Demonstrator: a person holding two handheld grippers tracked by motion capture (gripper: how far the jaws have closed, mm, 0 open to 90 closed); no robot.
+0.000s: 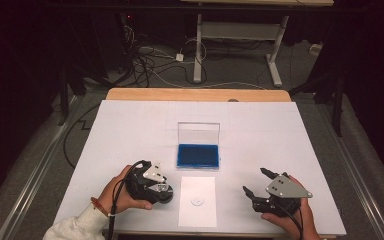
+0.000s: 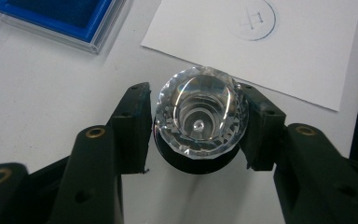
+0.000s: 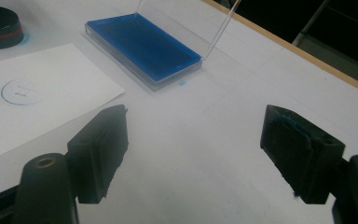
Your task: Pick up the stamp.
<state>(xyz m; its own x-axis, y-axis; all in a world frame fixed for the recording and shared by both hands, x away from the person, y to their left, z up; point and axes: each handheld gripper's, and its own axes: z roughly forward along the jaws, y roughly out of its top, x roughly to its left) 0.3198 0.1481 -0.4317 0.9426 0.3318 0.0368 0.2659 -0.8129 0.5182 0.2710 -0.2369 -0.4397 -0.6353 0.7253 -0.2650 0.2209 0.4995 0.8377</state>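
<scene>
Left tool, at the near left of the bench: jaws closed against both sides of a stamp with a faceted clear knob and black base, which stands on the bench just left of the white paper sheet. A printed circle marks the sheet. Right tool, near right: jaws wide apart with nothing between them. Blue ink pad, clear lid raised, lies just beyond the sheet.
</scene>
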